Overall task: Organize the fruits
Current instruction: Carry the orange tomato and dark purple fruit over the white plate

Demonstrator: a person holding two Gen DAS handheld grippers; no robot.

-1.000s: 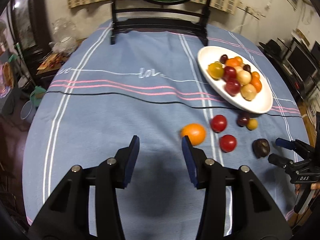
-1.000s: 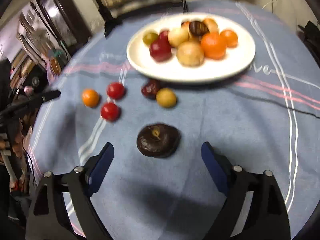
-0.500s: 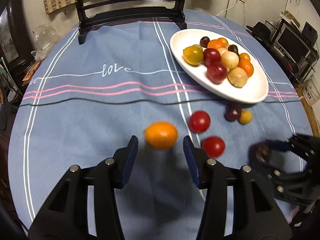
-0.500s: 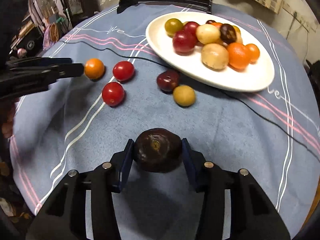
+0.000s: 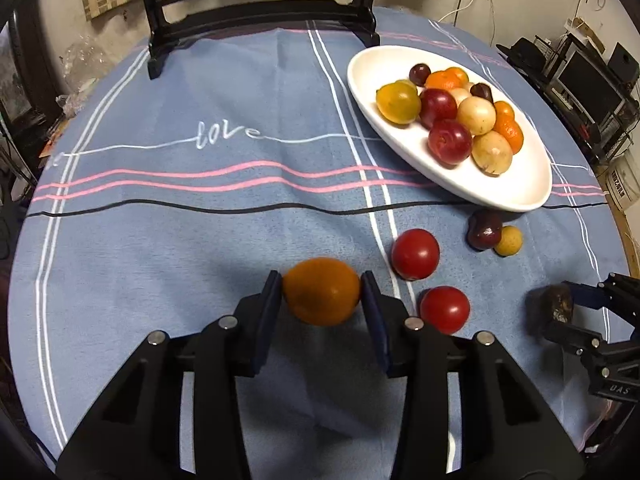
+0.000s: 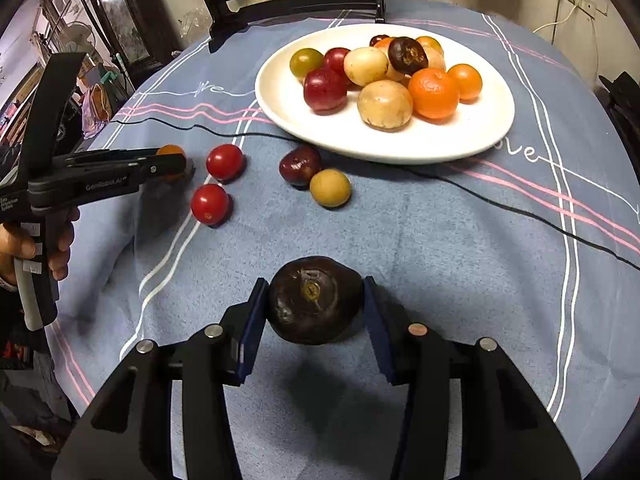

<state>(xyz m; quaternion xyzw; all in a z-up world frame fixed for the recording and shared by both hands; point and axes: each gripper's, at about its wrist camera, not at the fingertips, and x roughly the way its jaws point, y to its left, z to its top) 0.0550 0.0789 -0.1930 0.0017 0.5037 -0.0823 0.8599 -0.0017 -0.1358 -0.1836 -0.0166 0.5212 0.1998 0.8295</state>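
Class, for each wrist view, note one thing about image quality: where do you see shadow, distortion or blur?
Left wrist view: a soft shadow falls under the orange fruit held by the left gripper; fisheye bends the tablecloth stripes. Right wrist view: the dark fruit in the right gripper is sharp, the corners go black.

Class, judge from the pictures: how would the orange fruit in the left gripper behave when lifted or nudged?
The orange fruit looks round and smooth, so it would probably roll if released. The left gripper touches only its two sides, so it might slip. It seems firm, showing no visible dent.
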